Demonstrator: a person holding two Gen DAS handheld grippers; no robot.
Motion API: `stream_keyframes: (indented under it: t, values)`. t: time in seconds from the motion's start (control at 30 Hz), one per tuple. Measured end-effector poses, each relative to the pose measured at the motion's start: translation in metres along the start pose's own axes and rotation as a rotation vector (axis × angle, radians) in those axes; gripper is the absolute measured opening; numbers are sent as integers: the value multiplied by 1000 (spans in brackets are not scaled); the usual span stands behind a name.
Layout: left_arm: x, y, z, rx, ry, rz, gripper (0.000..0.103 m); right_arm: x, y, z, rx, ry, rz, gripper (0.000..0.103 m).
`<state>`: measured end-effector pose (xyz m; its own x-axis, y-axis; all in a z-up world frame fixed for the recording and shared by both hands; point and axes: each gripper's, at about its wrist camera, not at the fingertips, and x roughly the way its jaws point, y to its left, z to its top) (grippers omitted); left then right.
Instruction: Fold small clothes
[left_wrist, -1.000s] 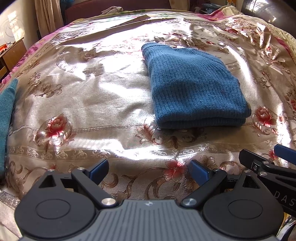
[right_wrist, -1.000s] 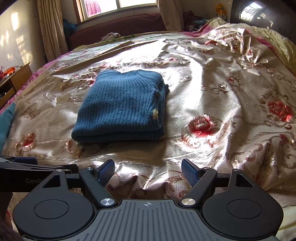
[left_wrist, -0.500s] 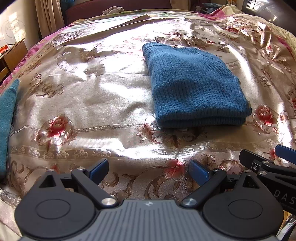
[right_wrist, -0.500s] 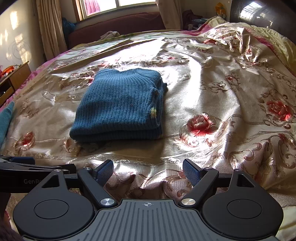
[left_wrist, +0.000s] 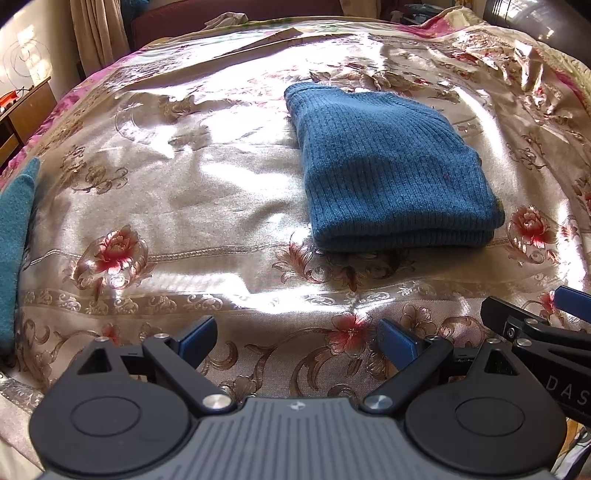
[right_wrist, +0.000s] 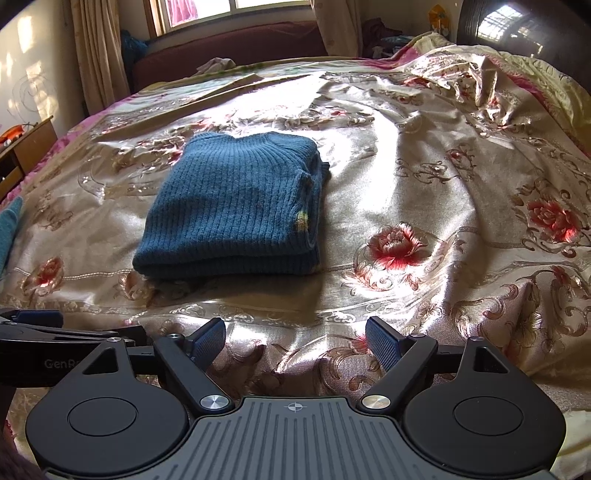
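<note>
Folded blue sweater (left_wrist: 391, 170) on the bed (left_wrist: 184, 192).
Both grippers' fingers (left_wrist: 195, 338) (right_wrist: 382, 343) spread apart, empty; teal cloth (left_wrist: 14, 240), perhaps another garment, at left.

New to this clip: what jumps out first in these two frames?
A folded blue knit sweater lies mid-bed on a shiny gold bedspread with red flowers, sunlight glaring off the fabric. Both tools sit open and empty at the near edge: left tool, right tool. A second teal cloth peeks in at the far left edge.
</note>
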<state>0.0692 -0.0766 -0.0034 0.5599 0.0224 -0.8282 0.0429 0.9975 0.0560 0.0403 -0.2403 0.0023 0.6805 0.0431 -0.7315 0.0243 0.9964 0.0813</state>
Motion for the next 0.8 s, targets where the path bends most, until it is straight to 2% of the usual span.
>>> stream_keyframes:
  t: [0.8]
  values:
    - [0,-1,0,6,-2,10,97,0,-1,0,0,3,-1,85]
